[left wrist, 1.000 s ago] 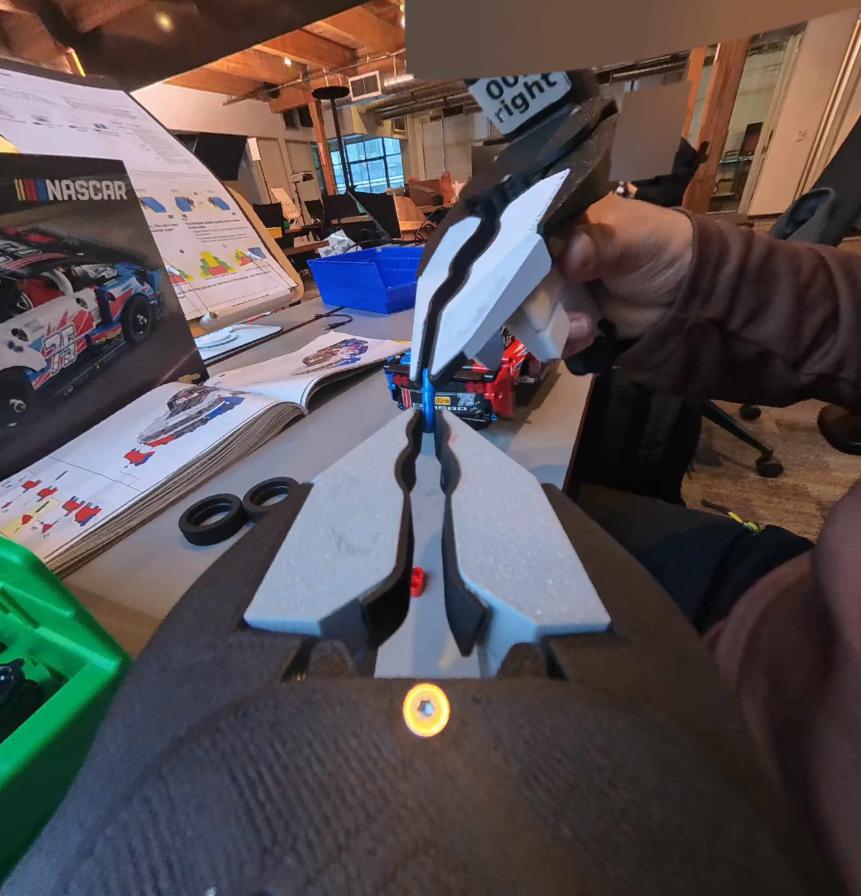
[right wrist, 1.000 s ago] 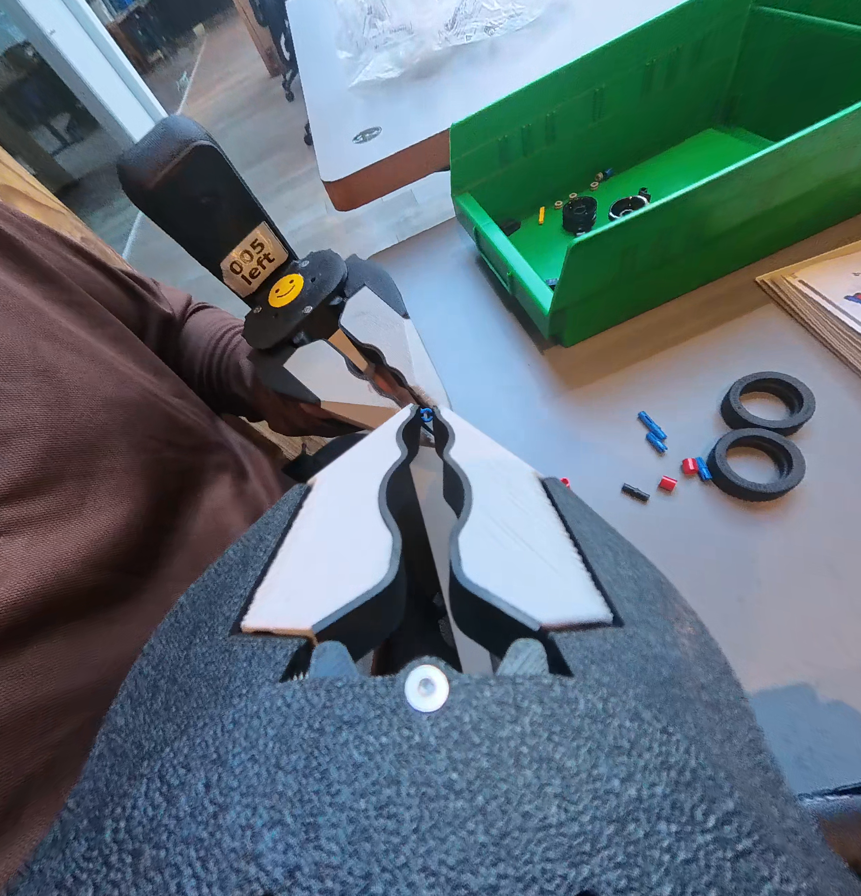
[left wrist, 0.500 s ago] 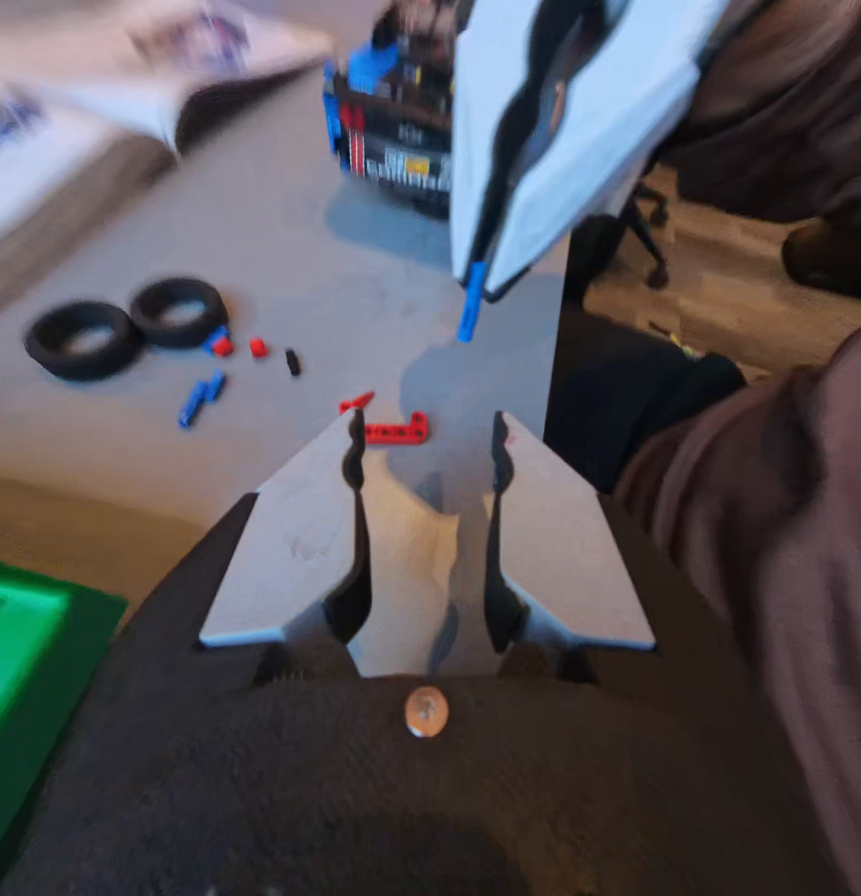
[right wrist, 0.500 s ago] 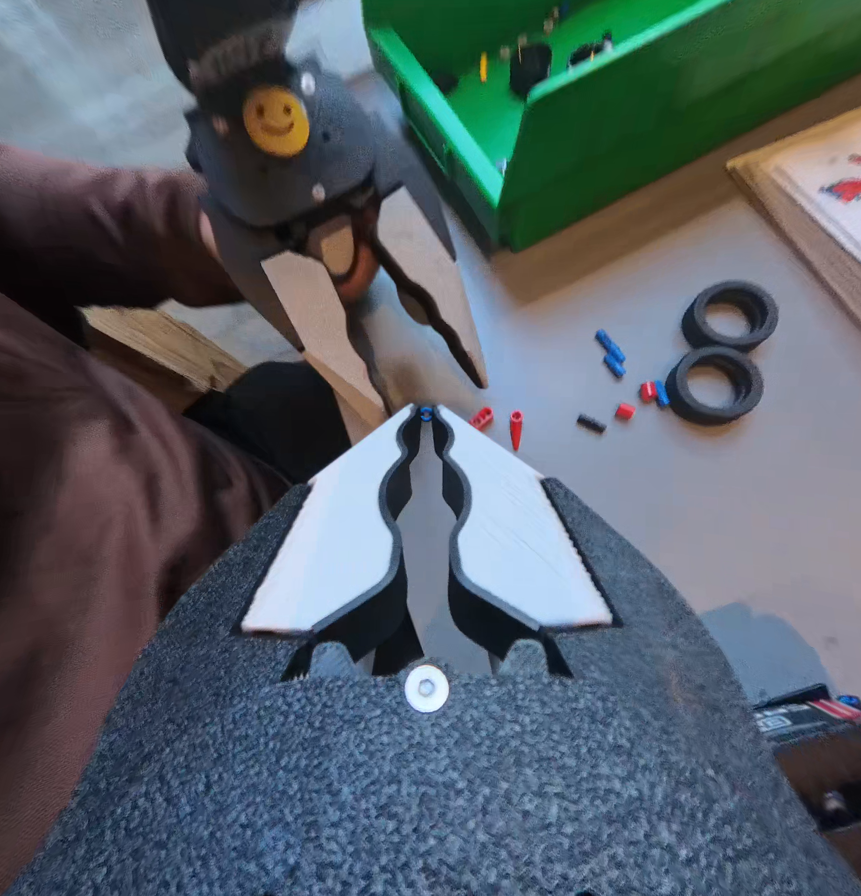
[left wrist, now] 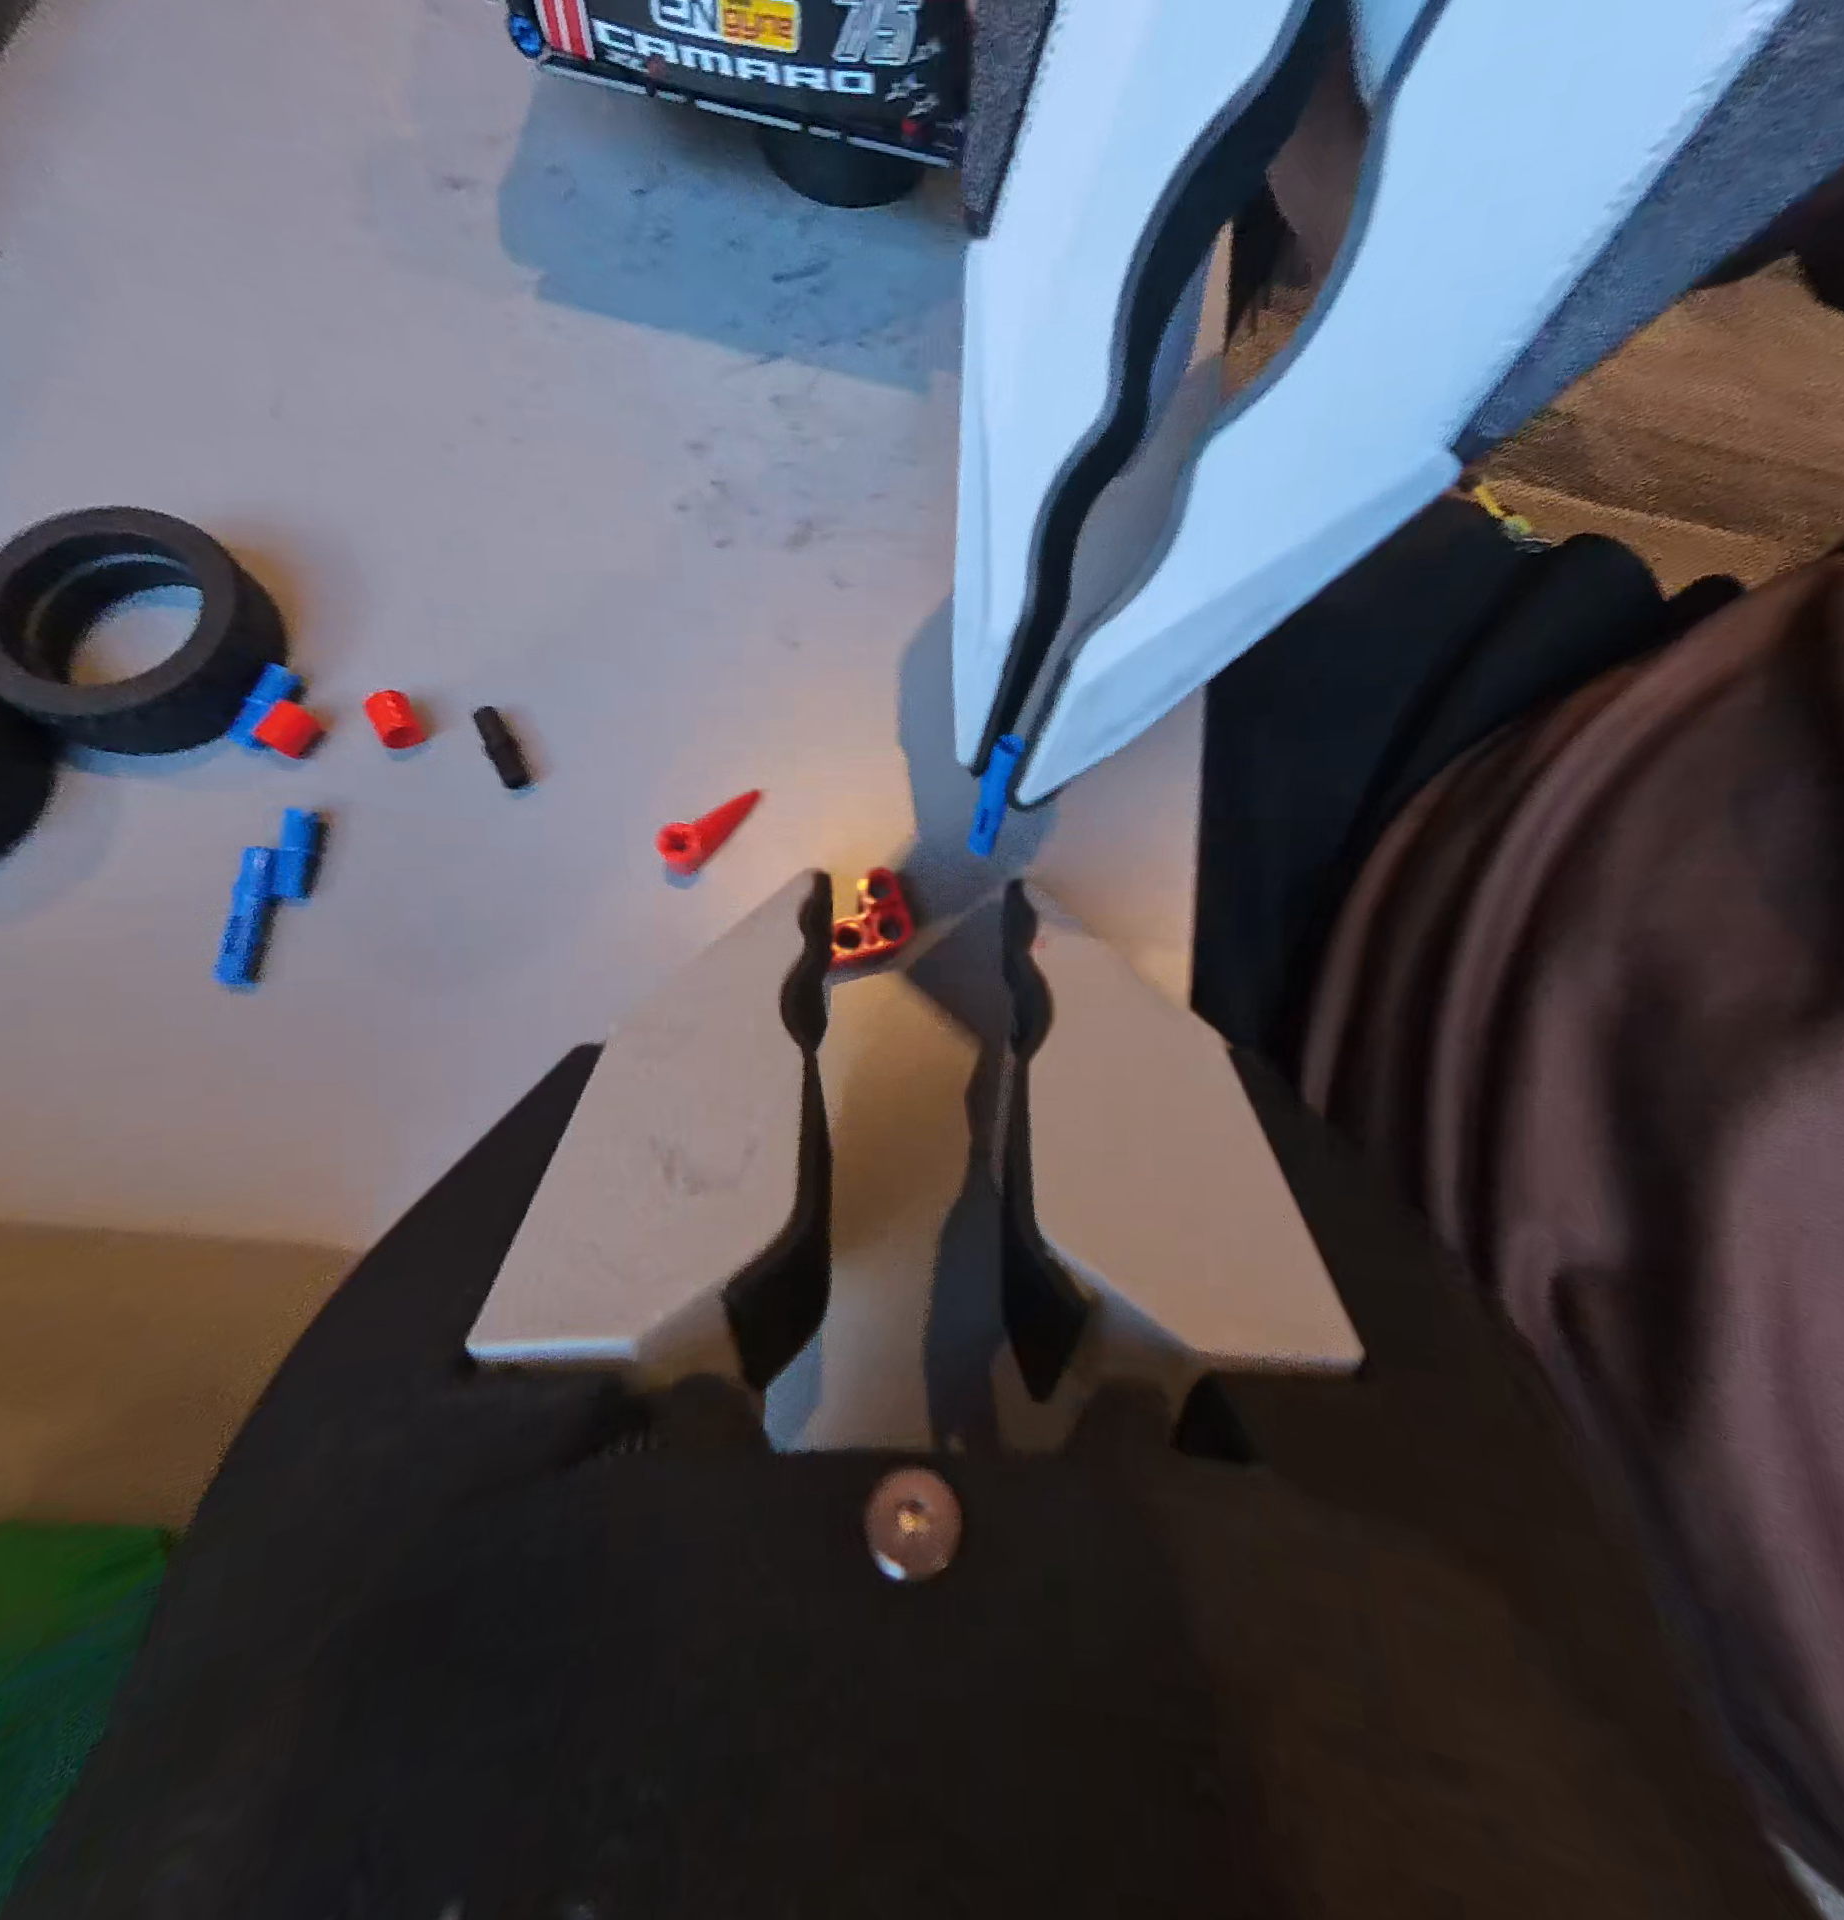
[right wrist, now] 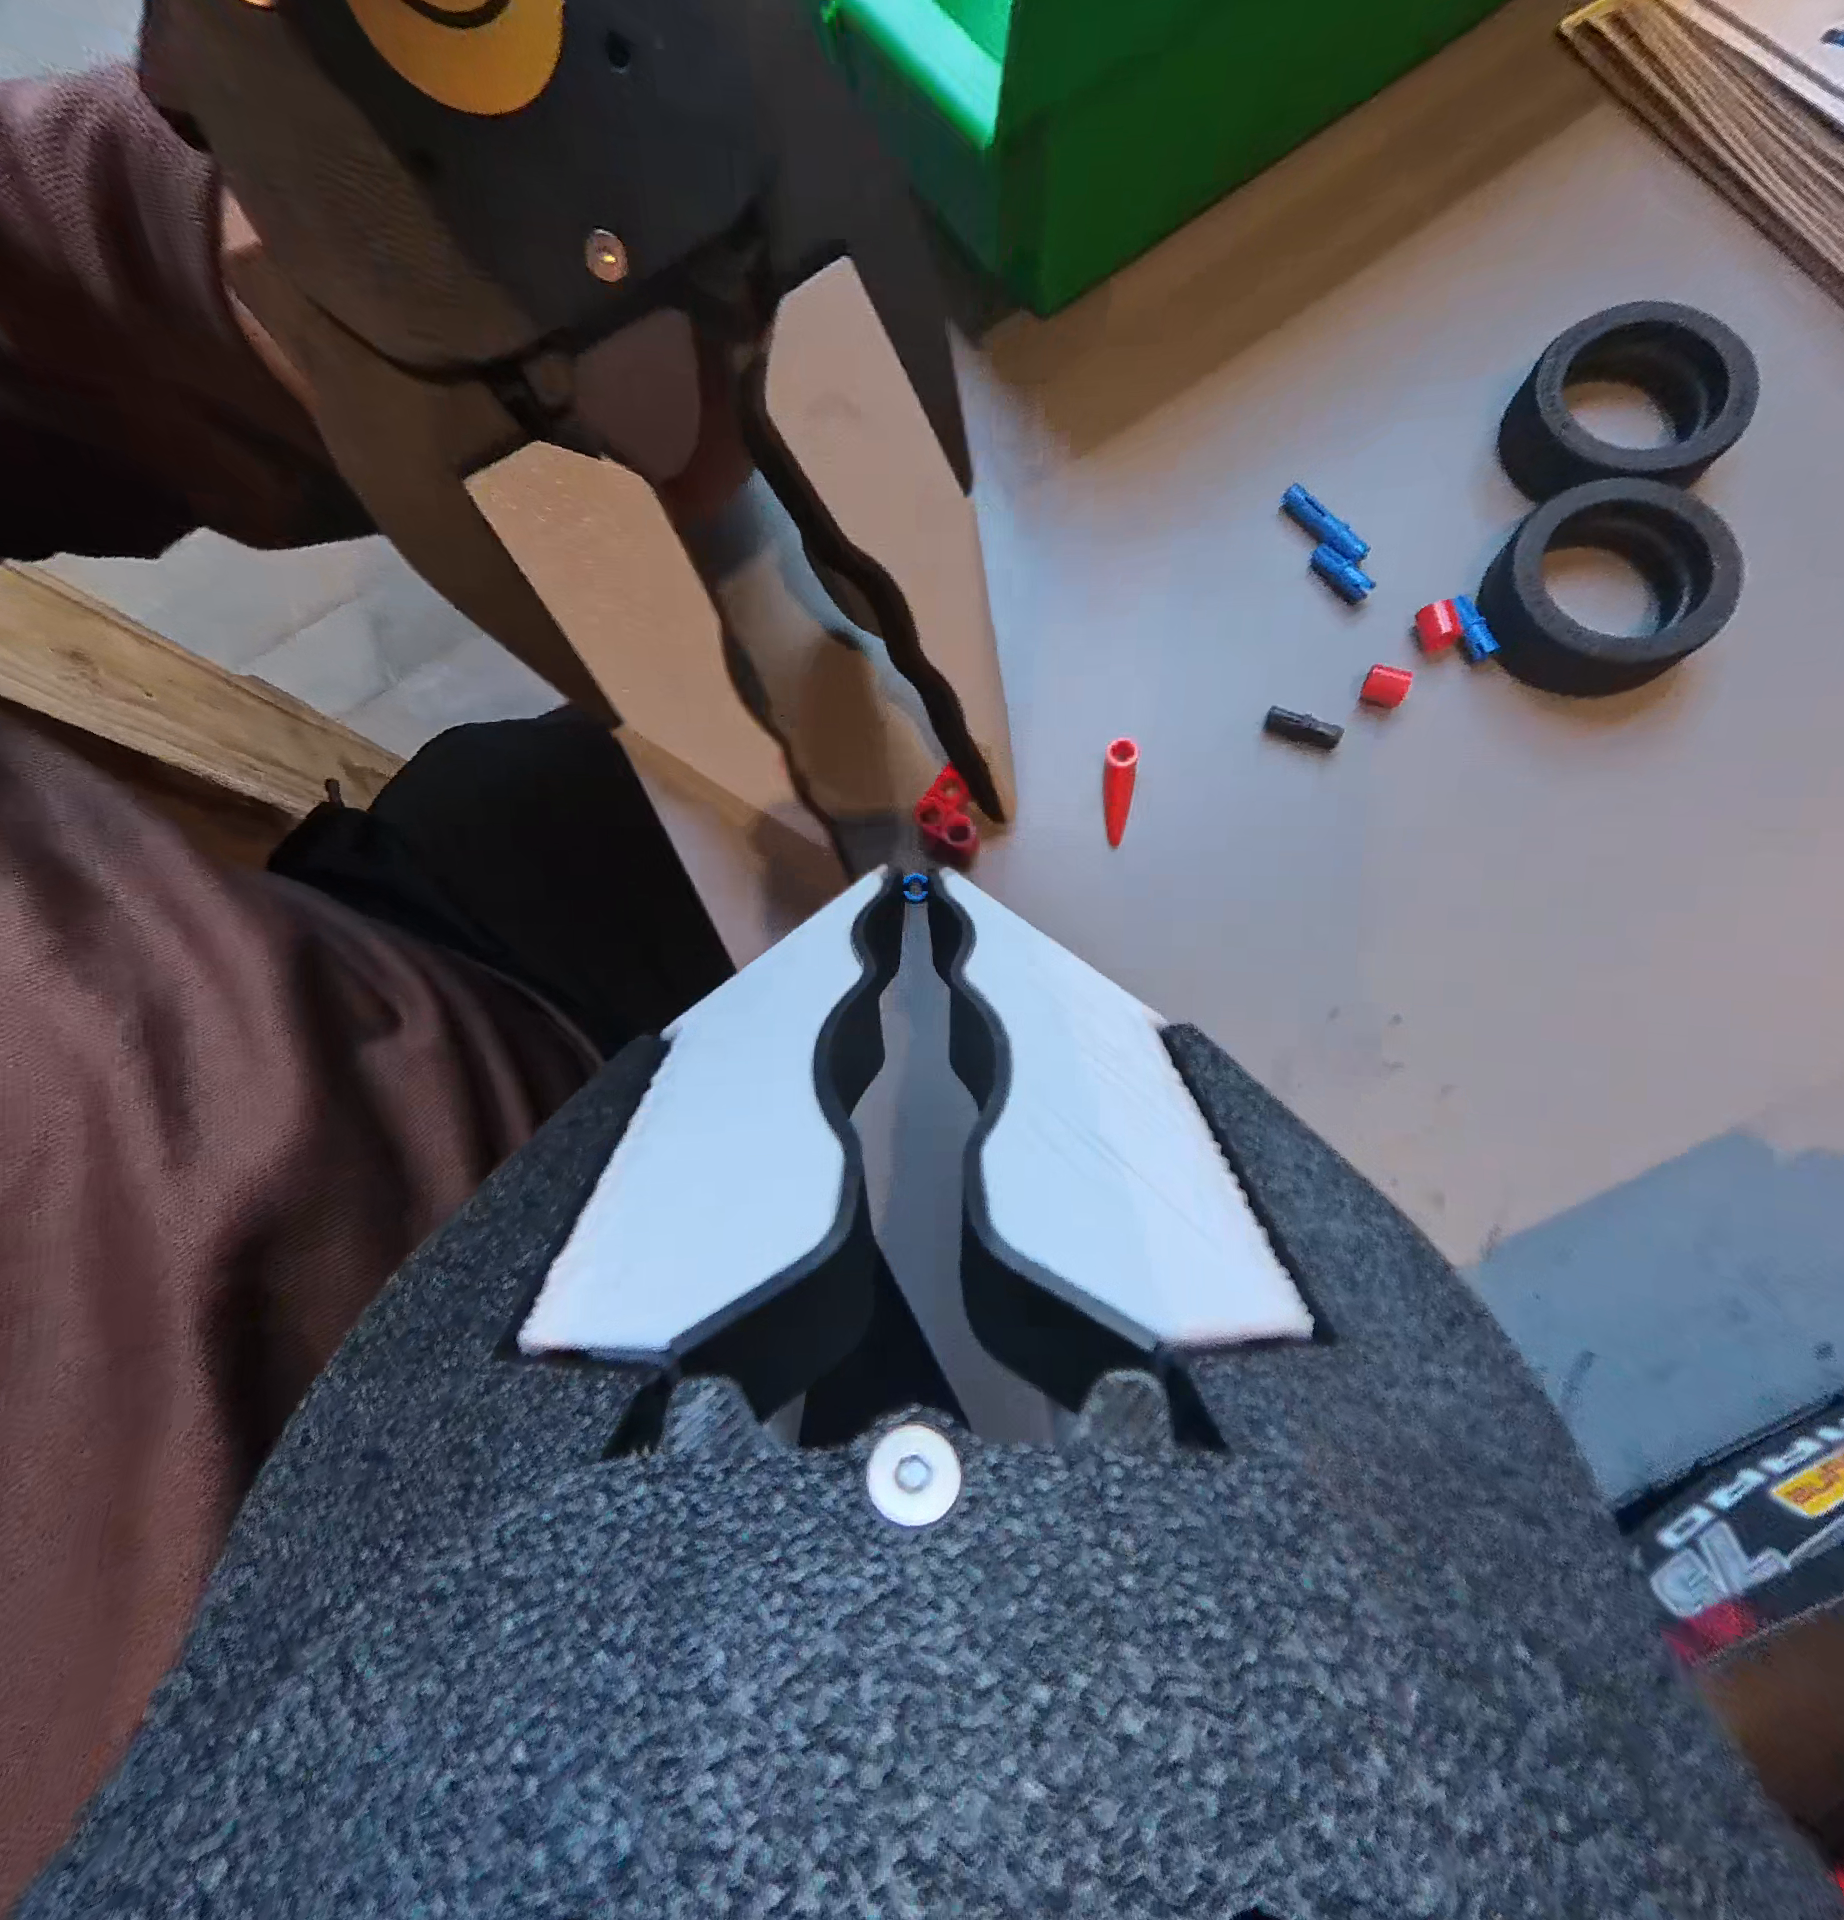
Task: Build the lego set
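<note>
My left gripper (left wrist: 913, 894) is open, its tips low over the grey table on either side of a small red angled beam (left wrist: 874, 922); the beam also shows in the right wrist view (right wrist: 947, 814). My right gripper (right wrist: 914, 885) is shut on a blue pin (left wrist: 994, 796), held just above the table beside the beam. It also shows in the left wrist view (left wrist: 1001, 769), coming down from the upper right. A red pointed piece (left wrist: 707, 831) lies just left of the beam. The partly built black race car (left wrist: 752, 52) stands at the far edge.
Two black tyres (right wrist: 1614, 582) lie with loose blue pins (left wrist: 263, 894), red bushes (left wrist: 393, 717) and a black pin (left wrist: 502, 746). A green bin (right wrist: 1105, 135) and the open instruction book (right wrist: 1749, 156) stand beyond. The table edge and a person's brown sleeve (left wrist: 1624, 1039) are on the right. Less than 4 cm separates the two grippers' tips.
Both grippers have dropped from in front of the car down to the table. My left gripper let go of the blue pin and opened over the red beam; my right gripper kept the pin.
</note>
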{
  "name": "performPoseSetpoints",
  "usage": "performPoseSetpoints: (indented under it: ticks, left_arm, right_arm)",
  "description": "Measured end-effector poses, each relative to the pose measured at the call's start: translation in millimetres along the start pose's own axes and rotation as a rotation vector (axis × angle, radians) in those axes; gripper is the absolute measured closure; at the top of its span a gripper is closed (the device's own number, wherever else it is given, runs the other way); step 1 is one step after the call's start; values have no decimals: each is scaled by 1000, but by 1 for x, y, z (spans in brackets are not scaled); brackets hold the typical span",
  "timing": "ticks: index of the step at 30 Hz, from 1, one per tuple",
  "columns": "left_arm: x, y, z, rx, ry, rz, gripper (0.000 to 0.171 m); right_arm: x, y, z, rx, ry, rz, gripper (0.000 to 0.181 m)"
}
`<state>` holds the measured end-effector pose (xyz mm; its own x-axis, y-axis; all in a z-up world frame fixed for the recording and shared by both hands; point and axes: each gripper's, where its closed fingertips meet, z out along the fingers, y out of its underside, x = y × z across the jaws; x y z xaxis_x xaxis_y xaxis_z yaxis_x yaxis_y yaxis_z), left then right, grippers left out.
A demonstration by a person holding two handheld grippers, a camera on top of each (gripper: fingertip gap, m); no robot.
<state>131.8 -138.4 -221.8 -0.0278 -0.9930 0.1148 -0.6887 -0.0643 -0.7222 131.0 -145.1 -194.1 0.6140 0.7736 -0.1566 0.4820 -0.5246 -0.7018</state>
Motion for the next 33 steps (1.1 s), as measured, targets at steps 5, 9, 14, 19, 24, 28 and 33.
performPoseSetpoints:
  ticks: [5, 9, 14, 19, 24, 28, 33]
  left_arm:
    - [5, 12, -12, -40, -31, 57, 141]
    - [2, 12, -27, -85, 0, 119, 134]
    - [-9, 22, -23, -210, 1, 272, 137]
    - [-3, 20, -18, -237, 70, 360, 156]
    - [3, 19, -15, -218, 69, 260, 167]
    - [16, 16, -11, -149, 84, 191, 167]
    - [16, 15, -10, -102, 84, 133, 167]
  right_arm:
    - [-3, -1, -3, 20, -35, 5, 178]
    - [-5, -5, -3, 37, -71, 8, 178]
    - [-12, -5, 0, 54, -115, -5, 178]
    - [-13, -8, -3, 76, -144, -18, 178]
    - [-11, -9, 0, 70, -135, -42, 178]
    - [-10, -8, 6, 37, -135, -65, 178]
    - [-13, 0, 10, -22, -118, -110, 179]
